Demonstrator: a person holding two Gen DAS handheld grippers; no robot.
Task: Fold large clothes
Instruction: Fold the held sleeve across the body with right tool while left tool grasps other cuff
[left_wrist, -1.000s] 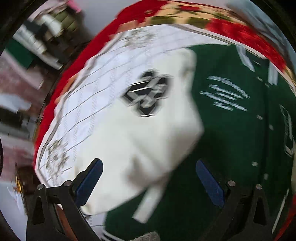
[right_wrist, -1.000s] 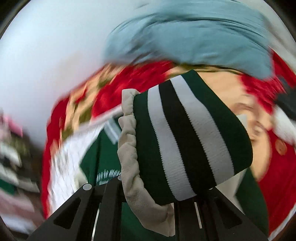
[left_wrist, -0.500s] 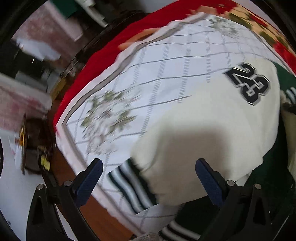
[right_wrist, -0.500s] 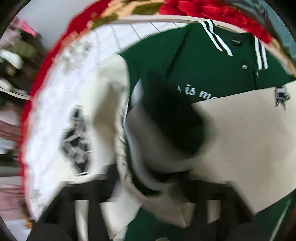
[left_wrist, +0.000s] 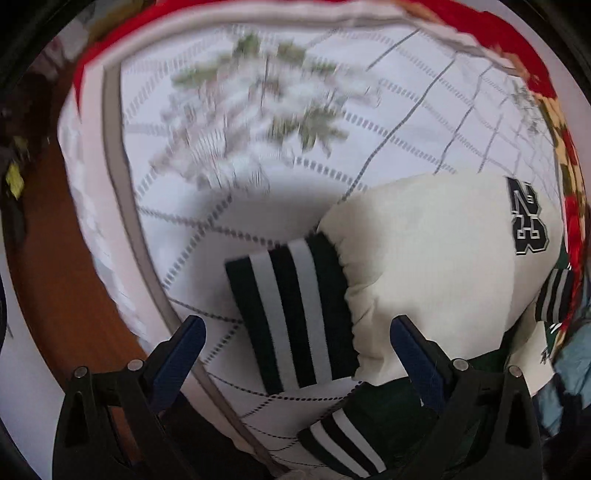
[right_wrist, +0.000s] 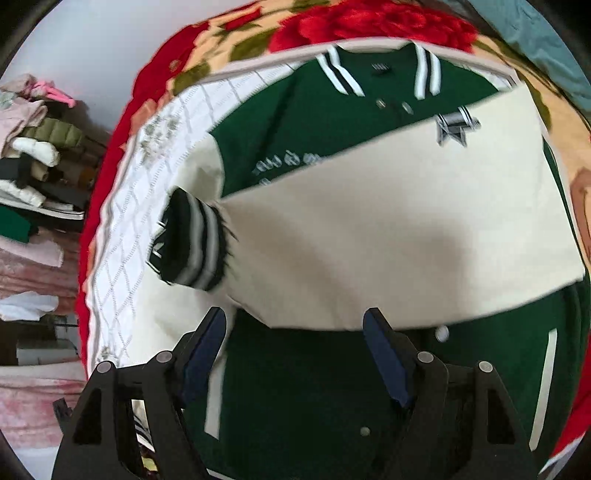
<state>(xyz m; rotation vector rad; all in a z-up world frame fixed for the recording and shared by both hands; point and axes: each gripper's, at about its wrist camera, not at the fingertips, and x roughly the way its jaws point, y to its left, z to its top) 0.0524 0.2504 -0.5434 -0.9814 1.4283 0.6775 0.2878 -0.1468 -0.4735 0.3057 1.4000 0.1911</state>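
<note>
A green varsity jacket (right_wrist: 295, 387) with cream sleeves lies front-up on a white quilted bedspread (left_wrist: 280, 184). One cream sleeve (right_wrist: 388, 229) is folded across the chest, its striped cuff (right_wrist: 192, 243) resting at the left. My right gripper (right_wrist: 295, 343) hovers open above the jacket, nothing between its fingers. In the left wrist view the other cream sleeve (left_wrist: 436, 266), marked 23, lies flat, with its striped cuff (left_wrist: 291, 314) just ahead of my left gripper (left_wrist: 299, 343). That gripper is open, pointing down, and the cuff sits between its blue pads without being pressed.
A red floral blanket (right_wrist: 369, 26) lies under the bedspread. A stack of folded clothes (right_wrist: 33, 147) stands left of the bed. The brown floor (left_wrist: 55, 277) and the bedspread's edge show at the left. A grey-blue cloth (right_wrist: 546, 40) lies at the far right.
The right gripper let go of the striped cuff and opened; that sleeve now lies across the jacket. The left gripper swung along the other sleeve to its cuff and came lower.
</note>
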